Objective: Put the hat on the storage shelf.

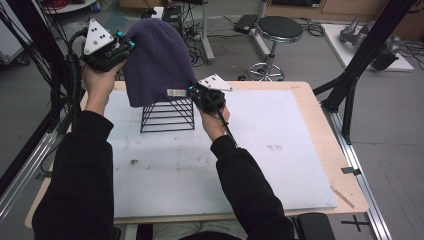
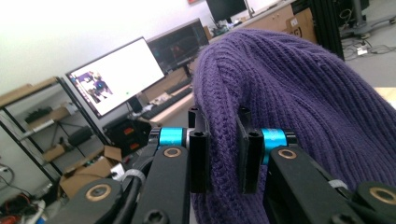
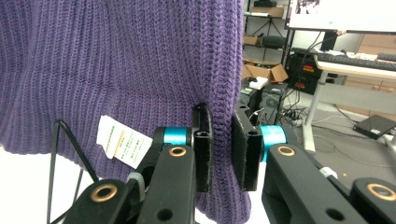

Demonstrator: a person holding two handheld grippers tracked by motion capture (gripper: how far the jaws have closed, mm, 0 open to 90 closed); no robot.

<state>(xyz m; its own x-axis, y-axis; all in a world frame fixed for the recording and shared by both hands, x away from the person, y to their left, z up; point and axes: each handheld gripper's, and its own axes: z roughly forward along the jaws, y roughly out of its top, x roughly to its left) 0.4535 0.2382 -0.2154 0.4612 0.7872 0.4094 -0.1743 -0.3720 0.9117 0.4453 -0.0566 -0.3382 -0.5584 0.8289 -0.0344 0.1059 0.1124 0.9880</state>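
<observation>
A purple knitted beanie (image 1: 155, 60) hangs in the air over a black wire rack (image 1: 168, 114) that stands on the white mat. My left gripper (image 1: 127, 47) is shut on the hat's crown at the upper left; in the left gripper view its jaws pinch a fold of the beanie (image 2: 299, 93). My right gripper (image 1: 192, 91) is shut on the hat's lower right brim, just above the rack. In the right gripper view the beanie (image 3: 116, 60) hangs in front, with a white label (image 3: 121, 145) on its brim and a wire of the rack (image 3: 65, 140) below.
The white mat (image 1: 250, 155) covers most of the wooden table (image 1: 327, 145). A round stool (image 1: 279, 30) stands behind the table, and black frame posts (image 1: 360, 60) rise at the right. Cables and boxes lie on the floor beyond.
</observation>
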